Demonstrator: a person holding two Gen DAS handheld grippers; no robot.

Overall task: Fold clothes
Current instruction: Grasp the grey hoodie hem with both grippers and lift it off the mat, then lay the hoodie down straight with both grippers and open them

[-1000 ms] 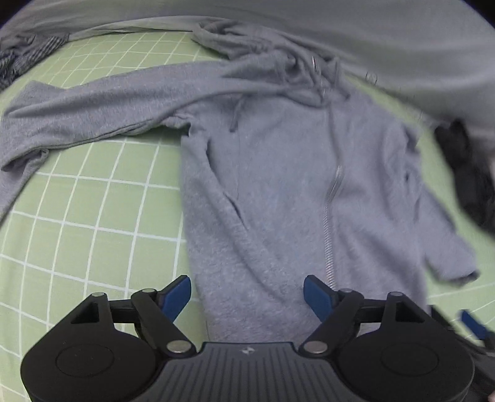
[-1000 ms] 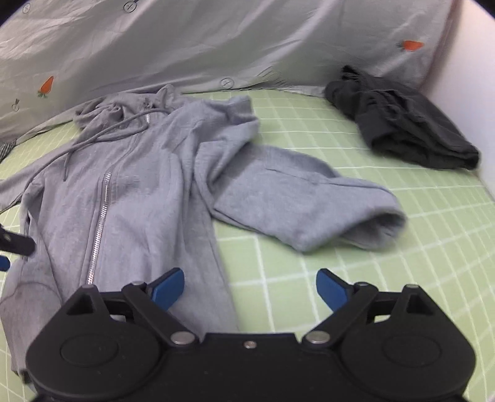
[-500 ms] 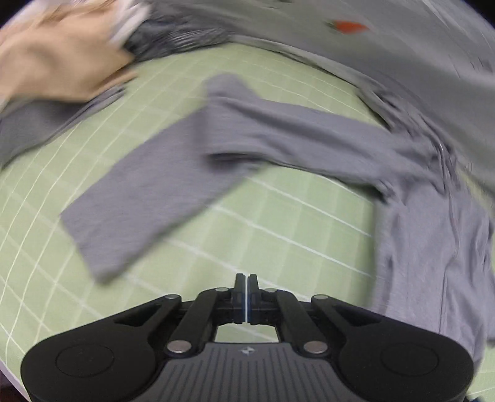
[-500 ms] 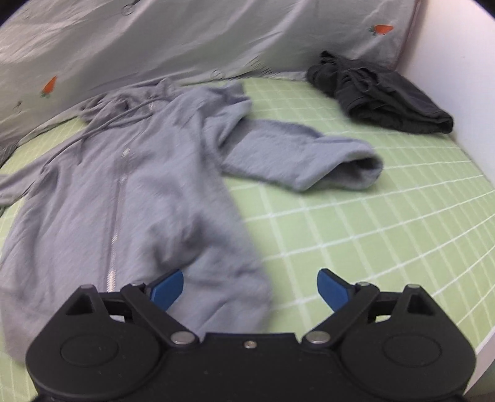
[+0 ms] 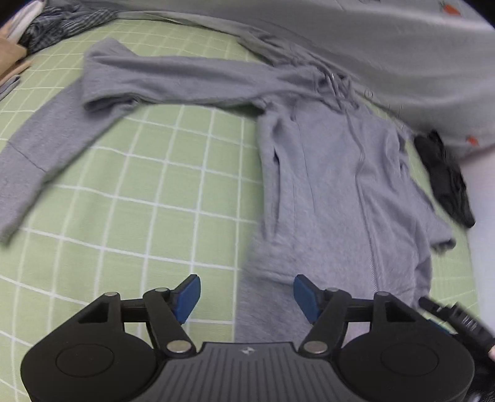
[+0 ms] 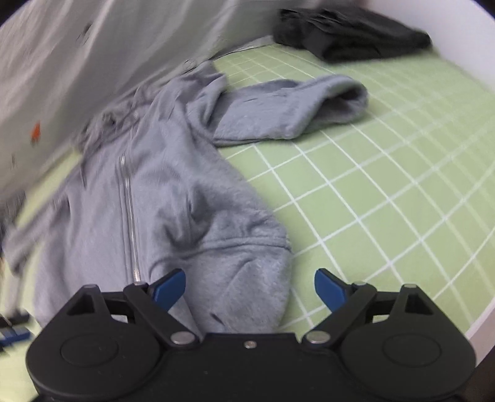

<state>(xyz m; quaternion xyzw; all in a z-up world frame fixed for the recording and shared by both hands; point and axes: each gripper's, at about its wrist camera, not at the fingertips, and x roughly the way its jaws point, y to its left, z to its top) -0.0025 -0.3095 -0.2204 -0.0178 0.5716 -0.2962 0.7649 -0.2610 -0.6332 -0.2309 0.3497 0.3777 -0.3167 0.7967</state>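
A grey zip hoodie (image 5: 334, 185) lies face up on the green checked sheet (image 5: 154, 201). One sleeve (image 5: 130, 80) stretches far to the left; the other sleeve (image 6: 287, 108) lies bent out to the right. My left gripper (image 5: 246, 295) is open and empty, just above the hoodie's bottom left corner. My right gripper (image 6: 250, 286) is open and empty, with the hoodie's bottom right hem corner (image 6: 247, 266) bunched between its fingers. The right gripper's edge shows in the left wrist view (image 5: 458, 321).
A dark folded garment (image 6: 349, 27) lies at the far right by the white wall (image 6: 464, 34). A grey carrot-print cloth (image 5: 371, 40) runs along the back. Striped and tan clothes (image 5: 37, 34) are piled at the far left.
My left gripper closed, swung left, then swung back to the hem and opened. My right gripper moved in low over the bottom right hem, which is now bunched up.
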